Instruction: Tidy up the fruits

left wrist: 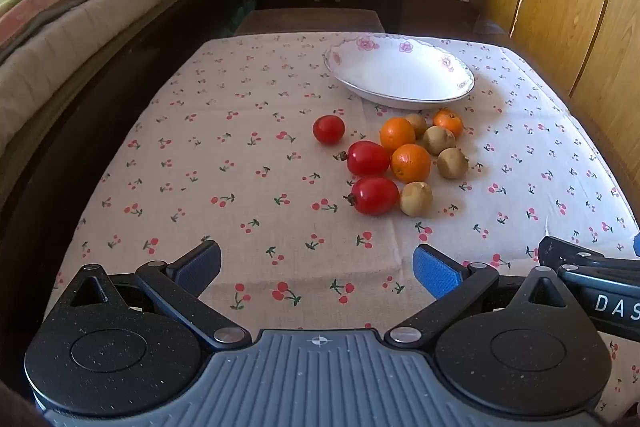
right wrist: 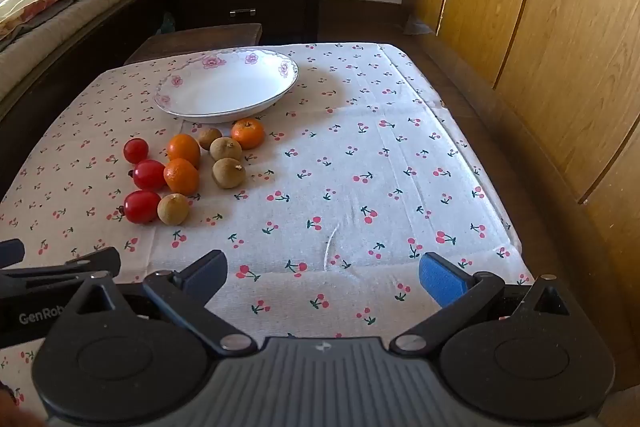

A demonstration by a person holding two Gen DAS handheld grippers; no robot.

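Left wrist: hand-held gripper [left wrist: 317, 267] wide above tablecloth [left wrist: 224, 187].

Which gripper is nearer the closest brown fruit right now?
Left. The left gripper sits almost straight behind the brown fruit, slightly to its left. The right gripper is off to that fruit's right. Both are open.

Two low, near-edge wrist views across the table [left wrist: 240, 147], side by side, both on the fruit pile [right wrist: 188, 171].

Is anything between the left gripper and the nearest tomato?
Nothing visible. Only bare tablecloth lies between the open left gripper and the nearest tomato. A brown fruit touches the tomato's right side, crowding one jaw.
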